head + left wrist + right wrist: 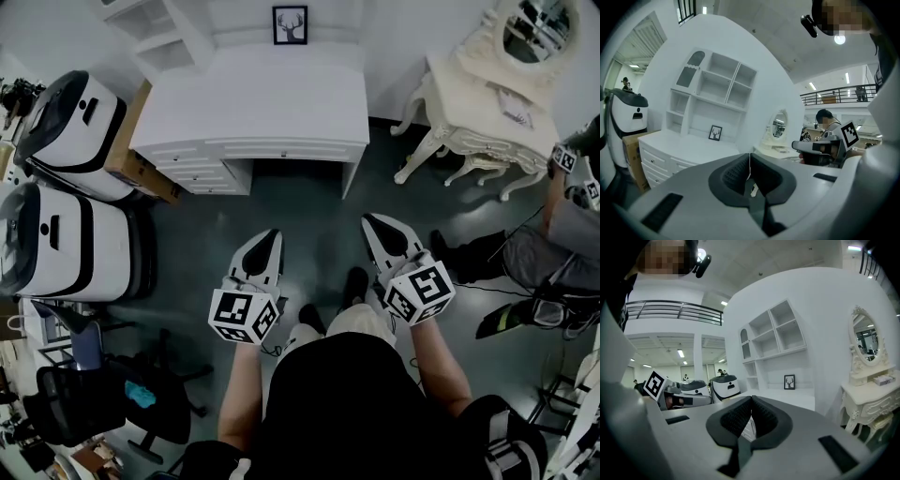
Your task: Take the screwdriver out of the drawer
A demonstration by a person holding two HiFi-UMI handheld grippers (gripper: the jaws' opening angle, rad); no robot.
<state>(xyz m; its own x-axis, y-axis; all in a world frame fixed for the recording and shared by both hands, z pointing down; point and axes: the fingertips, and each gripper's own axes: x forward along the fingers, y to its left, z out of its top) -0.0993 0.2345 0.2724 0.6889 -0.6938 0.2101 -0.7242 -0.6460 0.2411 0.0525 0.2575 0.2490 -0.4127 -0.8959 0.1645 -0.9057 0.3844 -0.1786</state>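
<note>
Much bare floor (302, 214) before drawer fronts (281, 153)

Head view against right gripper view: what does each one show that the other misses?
Head view only: the desk's drawer fronts and a black office chair. Right gripper view only: the right gripper close up, jaws together with nothing between them, and a railed gallery overhead. Both: the left gripper, the white desk, the framed deer picture and the dressing table with its oval mirror.
</note>
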